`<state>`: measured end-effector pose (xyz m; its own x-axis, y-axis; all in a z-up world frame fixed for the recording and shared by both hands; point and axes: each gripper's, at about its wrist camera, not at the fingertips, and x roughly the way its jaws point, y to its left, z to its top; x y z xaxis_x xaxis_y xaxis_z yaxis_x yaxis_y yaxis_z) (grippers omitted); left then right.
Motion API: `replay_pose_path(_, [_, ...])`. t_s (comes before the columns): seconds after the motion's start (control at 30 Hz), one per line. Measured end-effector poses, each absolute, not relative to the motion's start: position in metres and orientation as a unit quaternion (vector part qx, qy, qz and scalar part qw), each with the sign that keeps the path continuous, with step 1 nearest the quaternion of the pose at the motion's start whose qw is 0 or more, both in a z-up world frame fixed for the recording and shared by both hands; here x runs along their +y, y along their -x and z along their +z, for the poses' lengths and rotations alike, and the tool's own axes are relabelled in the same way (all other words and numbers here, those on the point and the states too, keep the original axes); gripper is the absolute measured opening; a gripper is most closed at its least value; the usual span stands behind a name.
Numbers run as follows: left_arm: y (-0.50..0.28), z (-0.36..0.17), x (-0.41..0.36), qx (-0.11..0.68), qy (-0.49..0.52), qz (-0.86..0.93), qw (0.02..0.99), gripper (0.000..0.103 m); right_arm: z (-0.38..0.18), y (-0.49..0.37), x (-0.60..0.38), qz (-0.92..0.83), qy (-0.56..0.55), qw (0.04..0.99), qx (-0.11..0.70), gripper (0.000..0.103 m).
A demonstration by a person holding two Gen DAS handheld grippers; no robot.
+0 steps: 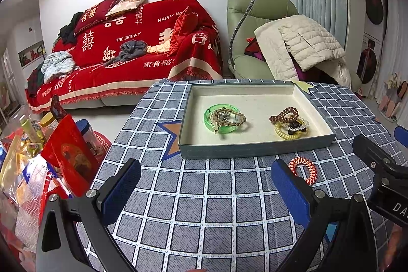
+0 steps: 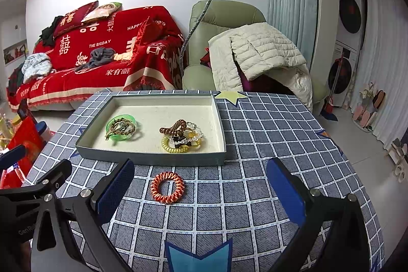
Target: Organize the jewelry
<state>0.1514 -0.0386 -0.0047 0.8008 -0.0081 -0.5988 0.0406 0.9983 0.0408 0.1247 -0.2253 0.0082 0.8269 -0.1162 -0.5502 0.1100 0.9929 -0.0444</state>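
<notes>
Hovering both the right gripper (image 2: 201, 185) and left gripper (image 1: 206, 185) wide open and empty over the counter (image 2: 267, 134), lining up on the orange coil band (image 2: 167, 187) lying just outside the tray (image 2: 150, 158), likely needing lowering, pinching, lifting inside

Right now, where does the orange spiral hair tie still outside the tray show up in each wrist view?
Left wrist: orange spiral hair tie lies lower right, beside the left gripper's right finger.
Right wrist: hair tie lies centre, between the open right gripper fingers.
Shared landmark: the tray's near wall, just beyond it.
</notes>
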Motion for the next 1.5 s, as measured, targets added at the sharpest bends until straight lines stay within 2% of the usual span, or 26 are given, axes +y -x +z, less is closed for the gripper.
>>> replay_pose_path(1.5, [-0.1465, -0.0066, -0.0384, 0.316, -0.025, -0.014, 0.948, 0.103, 0.0113, -0.1229, -0.2233, -0.056, 0.005, 0.957, 0.286, 0.103])
